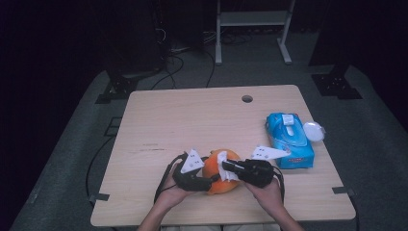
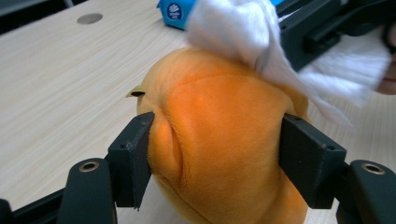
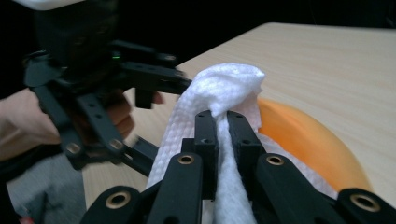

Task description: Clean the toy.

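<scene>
My left gripper (image 2: 215,149) clamps its jaws on the orange plush ball (image 2: 224,154) near the desk's (image 1: 192,115) front edge; my right gripper (image 3: 223,122), jaws pinched tight on a white wipe (image 3: 224,88), presses it against the ball's top.

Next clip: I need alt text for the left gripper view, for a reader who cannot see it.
The left gripper clamps a soft orange plush toy between its two black jaws above a light wooden table. A white wipe held by the right gripper lies against the top of the toy, and a blue wipes pack sits at the far edge.
</scene>
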`<state>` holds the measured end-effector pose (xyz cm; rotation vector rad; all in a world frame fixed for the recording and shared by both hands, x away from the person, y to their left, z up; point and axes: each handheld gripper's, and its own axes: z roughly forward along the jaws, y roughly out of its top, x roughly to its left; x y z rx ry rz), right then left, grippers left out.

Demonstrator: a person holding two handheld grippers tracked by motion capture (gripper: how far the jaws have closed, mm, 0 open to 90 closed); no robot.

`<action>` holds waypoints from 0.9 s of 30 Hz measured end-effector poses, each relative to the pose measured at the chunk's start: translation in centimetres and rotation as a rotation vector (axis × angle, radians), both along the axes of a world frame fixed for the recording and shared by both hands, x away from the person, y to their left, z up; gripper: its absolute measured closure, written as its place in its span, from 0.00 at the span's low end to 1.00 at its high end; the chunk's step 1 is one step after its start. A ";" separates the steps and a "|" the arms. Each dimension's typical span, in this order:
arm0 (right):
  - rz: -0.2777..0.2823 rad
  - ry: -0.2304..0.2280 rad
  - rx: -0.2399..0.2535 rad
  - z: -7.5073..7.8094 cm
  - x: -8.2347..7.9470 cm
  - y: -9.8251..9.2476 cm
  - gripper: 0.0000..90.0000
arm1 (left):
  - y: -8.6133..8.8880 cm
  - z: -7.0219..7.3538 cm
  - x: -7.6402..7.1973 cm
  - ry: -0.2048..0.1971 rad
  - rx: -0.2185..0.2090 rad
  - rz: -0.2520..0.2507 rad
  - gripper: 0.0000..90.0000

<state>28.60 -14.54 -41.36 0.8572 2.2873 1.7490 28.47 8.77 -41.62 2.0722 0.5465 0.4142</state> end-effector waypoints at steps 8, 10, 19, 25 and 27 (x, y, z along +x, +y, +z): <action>-0.093 0.016 -0.028 -0.9 1.2 -1.9 0.92 | 0.1 -0.9 1.0 0.145 -0.128 0.075 0.14; -0.097 0.010 -0.032 -0.8 1.2 -1.8 0.92 | 0.0 -1.0 0.9 0.157 -0.134 0.068 0.18; 0.014 -0.103 -0.098 0.9 -1.1 1.8 0.92 | -1.5 -0.3 -1.0 -0.026 -0.010 -0.010 0.36; -0.147 -0.047 -0.059 0.4 1.0 -2.3 0.92 | -0.9 -0.7 -0.5 0.022 -0.050 -0.006 0.31; -0.140 -0.018 -0.052 -0.3 1.1 -2.7 0.92 | -0.9 -0.7 0.0 0.096 -0.108 0.008 0.20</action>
